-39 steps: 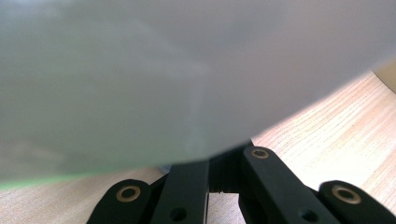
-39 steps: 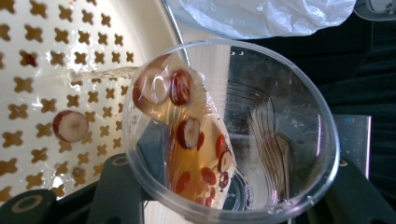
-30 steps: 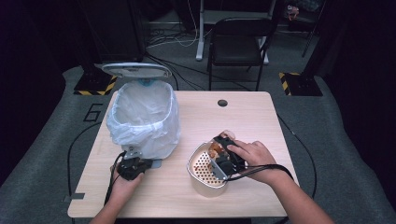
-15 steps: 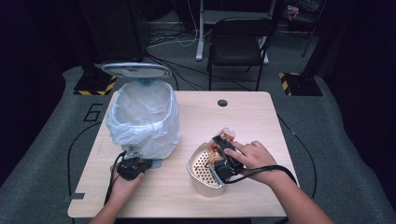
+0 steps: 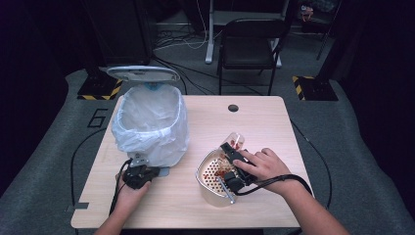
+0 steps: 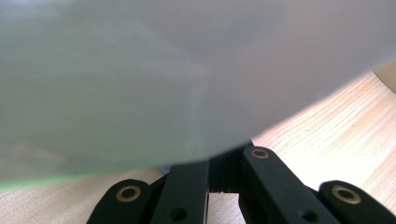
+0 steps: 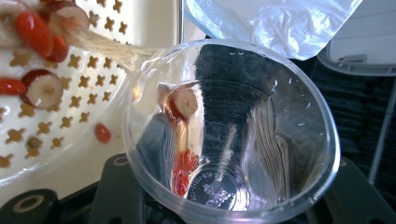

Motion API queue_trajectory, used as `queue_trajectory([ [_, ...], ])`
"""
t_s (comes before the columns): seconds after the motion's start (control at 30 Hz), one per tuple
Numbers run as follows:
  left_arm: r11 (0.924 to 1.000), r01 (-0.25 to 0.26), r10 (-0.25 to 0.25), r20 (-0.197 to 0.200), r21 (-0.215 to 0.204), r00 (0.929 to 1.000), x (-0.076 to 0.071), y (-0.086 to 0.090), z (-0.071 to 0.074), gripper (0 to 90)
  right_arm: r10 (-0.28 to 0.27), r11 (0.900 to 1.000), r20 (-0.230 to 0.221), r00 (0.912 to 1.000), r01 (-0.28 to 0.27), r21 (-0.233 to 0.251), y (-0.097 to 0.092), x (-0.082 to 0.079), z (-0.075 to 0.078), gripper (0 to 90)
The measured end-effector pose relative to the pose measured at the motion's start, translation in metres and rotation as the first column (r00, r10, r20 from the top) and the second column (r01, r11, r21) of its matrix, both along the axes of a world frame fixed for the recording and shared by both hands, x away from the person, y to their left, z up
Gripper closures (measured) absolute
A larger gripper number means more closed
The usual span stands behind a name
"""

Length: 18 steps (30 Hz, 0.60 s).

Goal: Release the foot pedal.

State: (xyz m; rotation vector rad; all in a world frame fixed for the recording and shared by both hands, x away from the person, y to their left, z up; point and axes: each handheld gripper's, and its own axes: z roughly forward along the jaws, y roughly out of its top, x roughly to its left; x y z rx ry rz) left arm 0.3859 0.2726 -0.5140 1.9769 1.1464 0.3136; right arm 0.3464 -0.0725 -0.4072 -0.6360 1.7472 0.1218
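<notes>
A clear plastic cup [image 5: 234,142] lies tilted over a white perforated strainer bowl [image 5: 208,183] at the table's front right. My right gripper [image 5: 229,152] is shut on the cup. In the right gripper view the cup [image 7: 280,121] opens toward the camera with red berries and a fruit slice stuck inside. A thin stream runs from its rim into the strainer [image 7: 93,79], where more red pieces lie. My left gripper [image 5: 146,172] is shut, at the foot of a bin [image 5: 151,122] lined with a white bag. In the left gripper view its jaws [image 6: 219,163] reach under the bag [image 6: 163,70].
The bin's lid [image 5: 143,73] stands open behind it. The wooden table [image 5: 254,122] has a round cable hole [image 5: 233,107] near its far edge. A black chair [image 5: 249,44] stands beyond the table. Cables trail from both grippers over the front edge.
The right hand has shifted the cup slightly and tipped it a little further over the strainer. The left hand and bin have not moved.
</notes>
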Motion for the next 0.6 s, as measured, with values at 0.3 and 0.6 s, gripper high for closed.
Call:
queue_trajectory([
  [0.3, 1.0000, 0.000, 0.000, 0.000, -0.001, 1.0000, 0.0000, 0.0000, 0.0000, 90.0, 0.011, 0.9978, 0.052, 0.9986, -0.008, -0.066, 0.0019, -0.0023, -0.0018, 47.9],
  [0.6, 1.0000, -0.002, 0.002, 0.001, -0.001, 1.0000, -0.0001, -0.0002, 0.0000, 90.0, 0.051, 0.9830, 0.149, 0.9875, -0.023, -0.182, 0.0047, -0.0064, -0.0034, 47.9],
])
